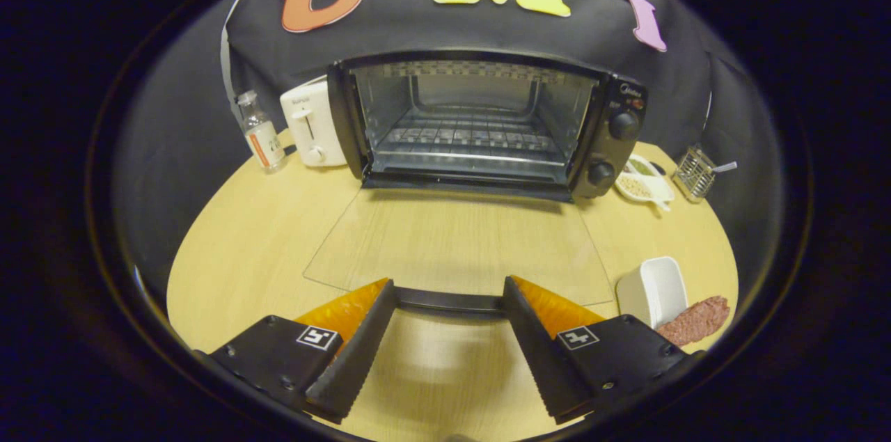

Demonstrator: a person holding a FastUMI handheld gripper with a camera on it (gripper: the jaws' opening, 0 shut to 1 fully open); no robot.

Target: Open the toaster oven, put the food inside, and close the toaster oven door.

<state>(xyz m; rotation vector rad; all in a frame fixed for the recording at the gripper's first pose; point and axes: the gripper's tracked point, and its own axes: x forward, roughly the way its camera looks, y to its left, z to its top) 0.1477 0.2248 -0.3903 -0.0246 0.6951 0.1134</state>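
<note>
Toaster oven door down – gripper fingers apart, straddling door handle

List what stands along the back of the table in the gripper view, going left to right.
Clear bottle → white toaster → toaster oven, door down → small dish → wire holder. The hand-held gripper is open, its fingers at the door handle.

The black toaster oven sits wide open, wire rack bare inside, two knobs down its right side. Its glass door lies flat out in front of the oven, dark handle at the far end. The reddish meat slab lies flat well off to the oven's front right.
</note>
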